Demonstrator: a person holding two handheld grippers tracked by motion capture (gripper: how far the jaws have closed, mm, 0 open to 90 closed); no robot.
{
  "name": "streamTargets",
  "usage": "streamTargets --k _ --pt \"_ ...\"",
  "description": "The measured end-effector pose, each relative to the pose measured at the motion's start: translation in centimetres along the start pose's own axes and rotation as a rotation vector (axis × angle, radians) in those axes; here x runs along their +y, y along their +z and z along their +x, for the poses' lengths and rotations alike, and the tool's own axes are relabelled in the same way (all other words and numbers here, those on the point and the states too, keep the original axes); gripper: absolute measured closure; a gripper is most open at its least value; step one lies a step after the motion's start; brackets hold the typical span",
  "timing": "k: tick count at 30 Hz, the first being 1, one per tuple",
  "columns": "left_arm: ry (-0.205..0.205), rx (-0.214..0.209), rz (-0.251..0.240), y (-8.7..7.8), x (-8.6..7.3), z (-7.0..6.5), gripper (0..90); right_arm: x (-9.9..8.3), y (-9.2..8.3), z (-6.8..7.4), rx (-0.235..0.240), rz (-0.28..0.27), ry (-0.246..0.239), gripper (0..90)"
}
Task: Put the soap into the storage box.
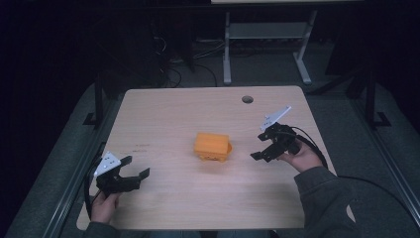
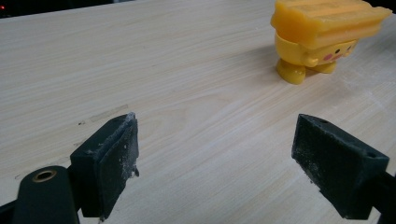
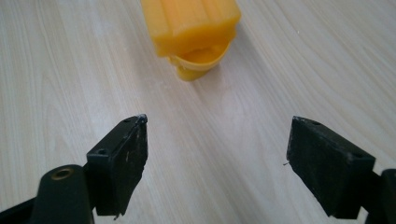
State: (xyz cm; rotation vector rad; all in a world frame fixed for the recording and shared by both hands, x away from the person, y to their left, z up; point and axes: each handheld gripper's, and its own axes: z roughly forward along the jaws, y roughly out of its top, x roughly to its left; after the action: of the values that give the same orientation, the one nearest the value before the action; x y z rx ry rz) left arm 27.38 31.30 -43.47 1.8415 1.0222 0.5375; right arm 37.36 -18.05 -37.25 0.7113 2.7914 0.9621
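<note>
One tabletop (image 1: 168, 198), pale wood grain, carries everything; a round grommet hole (image 1: 247, 99) sits far beyond both sets of fingers. One yellow toy (image 1: 213, 147) stands mid-tabletop, between the two grippers and apart from each. It is a blocky figure with a flat ribbed top, short legs and pink cheek dots. In the left gripper view the toy (image 2: 322, 32) lies ahead of the fingers and off to their right, untouched. In the right gripper view the toy (image 3: 194, 32) lies ahead, slightly toward the left finger, untouched. Left gripper (image 1: 134, 167): fingers spread wide, nothing between them, bare wood below. Right gripper (image 1: 259, 145): fingers spread wide, nothing held, pointing toward the toy. Finger pads (image 2: 114, 158) show white scuffing.
</note>
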Motion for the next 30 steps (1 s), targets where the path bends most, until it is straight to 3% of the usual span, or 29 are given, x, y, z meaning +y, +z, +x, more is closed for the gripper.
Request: streamTargets --k 30 --pt "0.007 -0.002 0.011 0.3 -0.1 -0.3 14.1 -6.3 -1.2 0.4 -0.015 -0.03 0.103 20.1"
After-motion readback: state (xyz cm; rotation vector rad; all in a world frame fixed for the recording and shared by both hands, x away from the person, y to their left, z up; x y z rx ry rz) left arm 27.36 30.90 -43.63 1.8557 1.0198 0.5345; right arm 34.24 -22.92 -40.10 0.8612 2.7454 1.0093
